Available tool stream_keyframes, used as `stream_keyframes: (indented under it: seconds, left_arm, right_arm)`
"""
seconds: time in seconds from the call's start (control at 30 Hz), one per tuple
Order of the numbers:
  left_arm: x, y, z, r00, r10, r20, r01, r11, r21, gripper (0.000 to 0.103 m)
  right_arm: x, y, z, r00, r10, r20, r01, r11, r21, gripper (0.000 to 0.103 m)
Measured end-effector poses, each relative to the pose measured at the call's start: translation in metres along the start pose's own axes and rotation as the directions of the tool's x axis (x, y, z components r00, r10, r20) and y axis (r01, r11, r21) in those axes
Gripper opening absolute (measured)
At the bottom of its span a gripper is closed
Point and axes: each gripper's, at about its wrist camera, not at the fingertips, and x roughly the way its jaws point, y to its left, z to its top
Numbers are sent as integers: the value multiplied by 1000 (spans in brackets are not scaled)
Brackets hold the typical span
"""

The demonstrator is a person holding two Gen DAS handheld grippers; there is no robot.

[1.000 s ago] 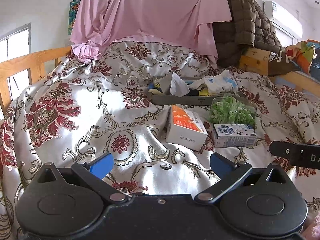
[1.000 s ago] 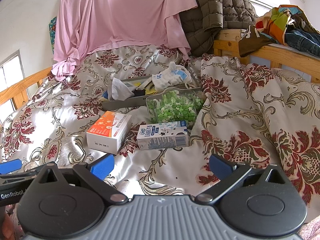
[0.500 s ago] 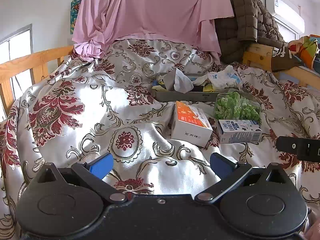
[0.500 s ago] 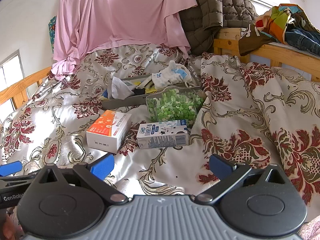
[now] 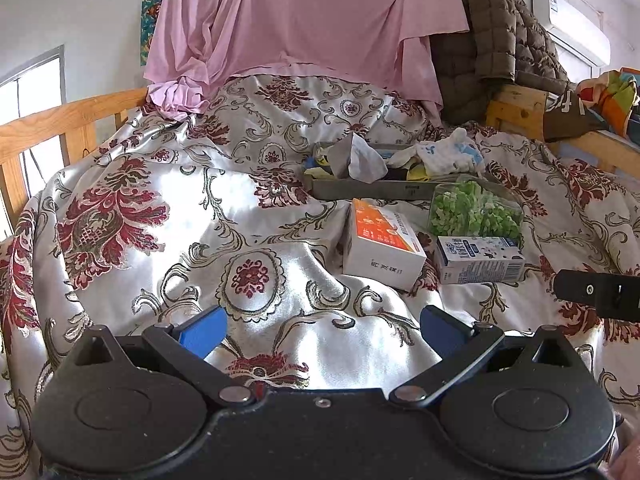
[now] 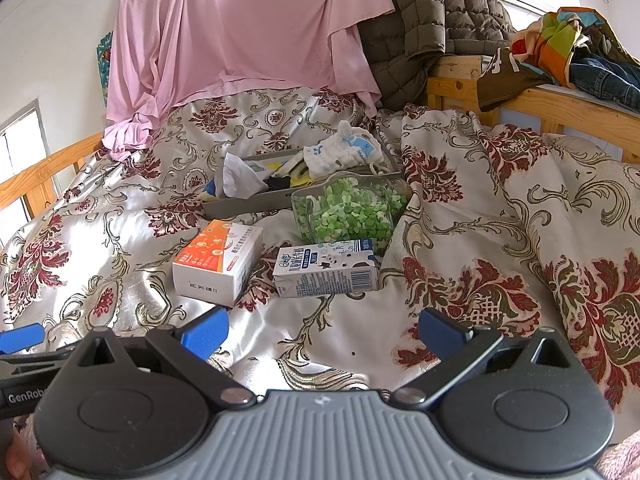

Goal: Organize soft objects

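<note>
A grey tray [image 5: 360, 191] [image 6: 244, 205] lies on the floral bedspread and holds soft items: a grey-white cloth [image 5: 362, 160] [image 6: 240, 176], a white and blue patterned cloth [image 5: 448, 156] [image 6: 344, 154] and yellow pieces. My left gripper [image 5: 320, 330] is open and empty, low over the bedspread, well short of the tray. My right gripper [image 6: 322, 330] is open and empty, in front of the boxes. Its finger shows at the right of the left wrist view [image 5: 596, 290].
An orange and white box [image 5: 384, 248] [image 6: 218, 262], a milk carton [image 5: 480, 260] [image 6: 326, 268] and a clear tub of green pieces [image 5: 474, 210] [image 6: 348, 212] lie before the tray. Pink sheet [image 6: 248, 32], brown jacket [image 6: 428, 24], wooden bed rails [image 5: 60, 128] [image 6: 560, 108] surround.
The left gripper has drawn back and tilted a little, so the tray and boxes sit lower and farther right in its view. The right gripper has barely moved. Both stay open.
</note>
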Motion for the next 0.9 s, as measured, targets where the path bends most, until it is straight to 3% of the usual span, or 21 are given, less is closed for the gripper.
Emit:
stream_keyframes:
  seconds: [0.27, 0.33, 0.37, 0.43, 0.53, 0.87, 0.9]
  left_arm:
    - [0, -1, 0, 1000, 4, 0, -4, 1000, 3, 102]
    - [4, -18, 1, 1000, 3, -1, -3, 1000, 4, 102]
    - [1, -5, 0, 1000, 3, -1, -3, 1000, 5, 102]
    - [6, -22, 1, 1000, 4, -2, -4, 1000, 5, 102]
    - [1, 0, -1, 1000, 4, -2, -4, 1000, 6, 102]
    - [1, 0, -1, 1000, 6, -4, -6, 1000, 8, 102]
    - [4, -14, 0, 1000, 6, -3, -6, 1000, 8, 102]
  right_arm:
    - [0, 0, 0, 1000, 0, -1, 0, 1000, 0, 103]
    - [0, 0, -1, 1000, 0, -1, 0, 1000, 0, 103]
    - [0, 0, -1, 1000, 0, -1, 0, 1000, 0, 103]
    - [1, 0, 0, 1000, 0, -1, 0, 1000, 1, 103]
    - [0, 0, 0, 1000, 0, -1, 0, 1000, 0, 103]
    - [0, 0, 0, 1000, 0, -2, 0, 1000, 1, 103]
    - [0, 0, 0, 1000, 0, -2, 0, 1000, 1, 103]
